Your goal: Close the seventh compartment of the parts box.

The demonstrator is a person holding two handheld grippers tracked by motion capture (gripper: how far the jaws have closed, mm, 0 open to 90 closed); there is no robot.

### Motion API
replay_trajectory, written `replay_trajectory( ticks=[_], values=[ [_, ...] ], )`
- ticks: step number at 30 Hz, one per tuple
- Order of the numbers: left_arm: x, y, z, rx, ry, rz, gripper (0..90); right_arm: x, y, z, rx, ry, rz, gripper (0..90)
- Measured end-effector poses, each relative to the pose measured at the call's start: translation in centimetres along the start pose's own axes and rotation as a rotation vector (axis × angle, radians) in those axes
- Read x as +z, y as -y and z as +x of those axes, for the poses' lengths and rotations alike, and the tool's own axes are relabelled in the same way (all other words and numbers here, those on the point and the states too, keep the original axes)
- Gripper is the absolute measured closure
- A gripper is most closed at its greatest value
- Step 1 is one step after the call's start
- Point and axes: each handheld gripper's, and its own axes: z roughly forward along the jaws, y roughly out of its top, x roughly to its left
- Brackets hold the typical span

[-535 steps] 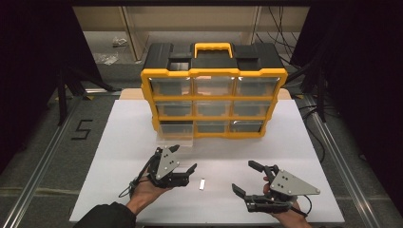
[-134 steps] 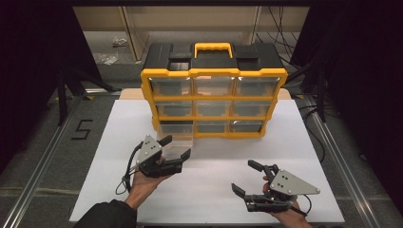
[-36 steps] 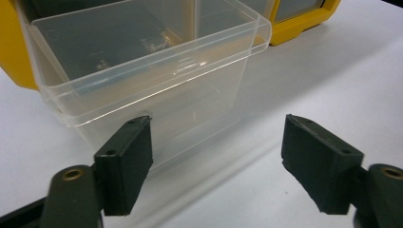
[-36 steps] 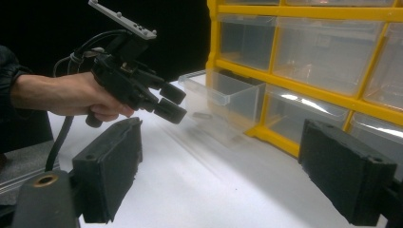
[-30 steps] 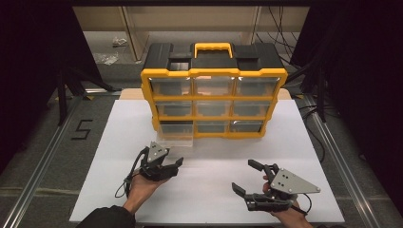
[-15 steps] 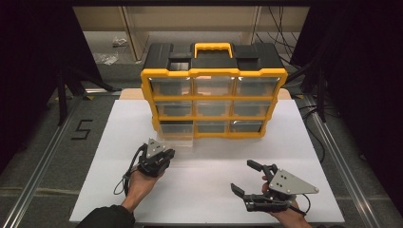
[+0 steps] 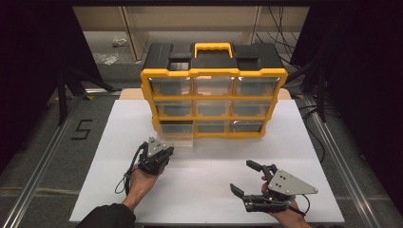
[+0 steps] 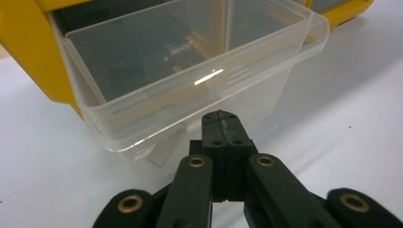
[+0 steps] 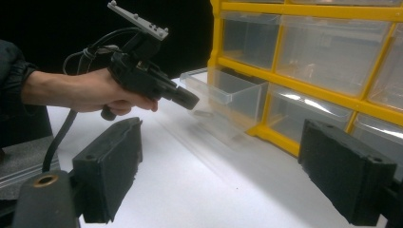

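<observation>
1. Just in front of the pulled-out drawer (image 8: 190, 90), the left gripper (image 8: 222, 124) is seen with its jaws clenched flat together; nothing is pinched between them, and they have just been closing.
2. Nearer the table's front edge, well apart from the cabinet, the right gripper (image 7: 249, 178) is held with its jaws spread wide and nothing between its pads.
3. That drawer, of clear plastic with a lipped front, is drawn part-way out of the bottom-left slot of the organizer cabinet (image 7: 214, 102); in the left gripper view its rim stands just beyond the closed jaw tips, and whether they touch cannot be told.
4. A dark floor is seen through the drawer's clear walls, and a small pale shape by its lower front wall is too faint to identify.
5. The cabinet is framed in yellow, with three rows of three clear drawers, a black top and a yellow carry handle (image 7: 211, 47).
6. A white table top (image 7: 204, 190) bears everything; grey floor with a painted "5" (image 7: 81, 129) lies to its left, and dark curtains close off both sides.
7. The drawers' contents are blurred by reflections, and the right forearm is cut off by the high view's bottom edge.
</observation>
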Motion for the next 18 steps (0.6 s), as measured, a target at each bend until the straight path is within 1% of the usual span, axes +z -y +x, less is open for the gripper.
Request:
replay_trajectory(
  ticks=[3, 6, 18],
  values=[
    [0.10, 0.00, -0.02, 0.007, -0.011, -0.012, 89.7, 0.00, 0.00, 0.01, 0.000, 0.000, 0.001, 15.7],
    [0.21, -0.04, -0.21, 0.016, -0.011, -0.019, 89.7, 0.00, -0.01, 0.00, 0.000, 0.001, 0.000, 15.8],
    [0.58, -0.12, -0.31, 0.023, -0.016, -0.026, 89.8, 0.00, -0.01, 0.00, -0.002, 0.002, -0.001, 15.8]
  ],
)
